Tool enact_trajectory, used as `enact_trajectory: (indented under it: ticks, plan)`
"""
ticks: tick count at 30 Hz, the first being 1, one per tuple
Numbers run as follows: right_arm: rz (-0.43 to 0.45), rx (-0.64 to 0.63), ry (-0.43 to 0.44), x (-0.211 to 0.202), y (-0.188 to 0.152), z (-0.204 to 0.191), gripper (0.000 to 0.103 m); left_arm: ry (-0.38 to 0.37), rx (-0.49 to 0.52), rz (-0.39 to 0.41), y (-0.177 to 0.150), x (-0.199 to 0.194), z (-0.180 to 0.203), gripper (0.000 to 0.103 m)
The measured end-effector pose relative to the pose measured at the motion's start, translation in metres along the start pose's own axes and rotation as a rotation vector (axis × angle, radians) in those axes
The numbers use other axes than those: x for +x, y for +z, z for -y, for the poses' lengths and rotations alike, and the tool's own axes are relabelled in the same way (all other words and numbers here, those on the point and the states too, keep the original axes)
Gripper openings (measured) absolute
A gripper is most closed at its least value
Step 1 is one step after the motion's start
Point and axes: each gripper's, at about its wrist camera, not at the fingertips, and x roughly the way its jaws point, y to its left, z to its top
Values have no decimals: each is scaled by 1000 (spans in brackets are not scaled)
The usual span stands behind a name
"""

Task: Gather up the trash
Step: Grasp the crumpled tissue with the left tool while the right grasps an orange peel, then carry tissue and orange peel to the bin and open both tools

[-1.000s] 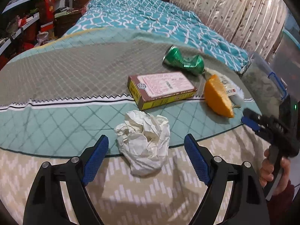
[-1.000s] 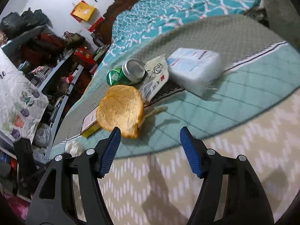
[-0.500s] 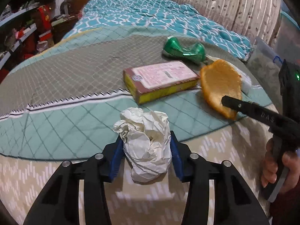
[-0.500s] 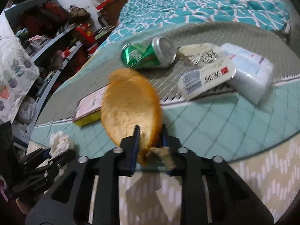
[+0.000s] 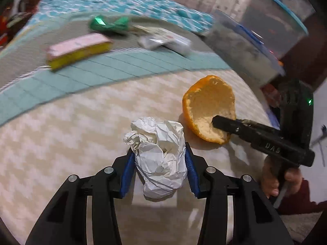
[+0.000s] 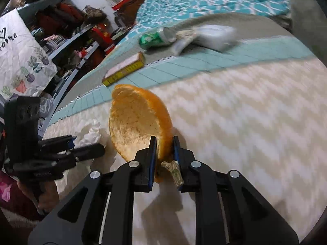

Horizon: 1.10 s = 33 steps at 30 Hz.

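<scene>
Hanging over the cream zigzag part of the bedspread [image 5: 61, 134], both grippers carry trash clear of the other litter. The left gripper [image 5: 159, 163] is clenched on a crumpled paper ball [image 5: 159, 159], its blue pads [image 5: 127, 173] pressing the ball from both sides; the ball stands taller than wide and sticks out past the fingertips. The right gripper [image 6: 164, 153] has just been closing, and its pads pinch the wall of an orange peel [image 6: 137, 126] near the peel's lower rim. The peel is a half shell standing on edge: in the right wrist view its hollow faces left, toward the other gripper, and its long axis runs up and away from the fingers. A small brownish scrap [image 6: 173, 169] sits between the fingers just under the peel.

The two loads are just beside each other, the peel to the right of the paper ball in the left wrist view. The cream cloth around and below them is bare. Beyond the teal band [image 5: 126, 65] lie a flat box [image 5: 79, 49], a green can [image 5: 108, 23] and white packets [image 5: 165, 40], well apart from both grippers. To the right, past the bed edge, stand clear storage bins [image 5: 245, 47]; a person's hand [image 5: 271, 175] grips the right gripper's handle there.
</scene>
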Motion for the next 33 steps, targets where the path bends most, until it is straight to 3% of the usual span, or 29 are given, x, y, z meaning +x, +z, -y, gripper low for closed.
enact_trajectory:
  ticks: [1, 3, 4, 9, 16, 25, 26, 27, 29, 33]
  plan:
    - [6, 18, 1, -8, -6, 6, 34, -15, 10, -7, -1, 3, 7, 42]
    - [61, 40, 8, -28, -20, 13, 85, -41, 38, -26, -1, 12, 23, 42]
    - [96, 30, -18, -35, -25, 12, 89, -52, 50, -38, 0, 17, 31, 42]
    - [89, -116, -137, -32, -33, -6, 89, -64, 70, -63, 6, 30, 50, 43]
    - [64, -116, -99, -12, -7, -14, 89, -6, 23, -34, 11, 14, 33, 43]
    - [12, -209, -190, 15, -2, -36, 89, 22, -79, 0, 12, -5, -3, 43]
    - [19, -210, -195, 14, -3, -34, 81, 22, -80, 0, 13, -5, -4, 43]
    - [29, -204, -168, 11, -3, -32, 61, 21, -79, -1, 13, -5, -3, 43]
    - [39, -163, -128, 3, 0, -23, 48, 12, -74, -10, 13, -3, -1, 43]
    - [83, -96, -123, -14, 1, 0, 38, -2, -40, -32, 18, 7, 12, 43]
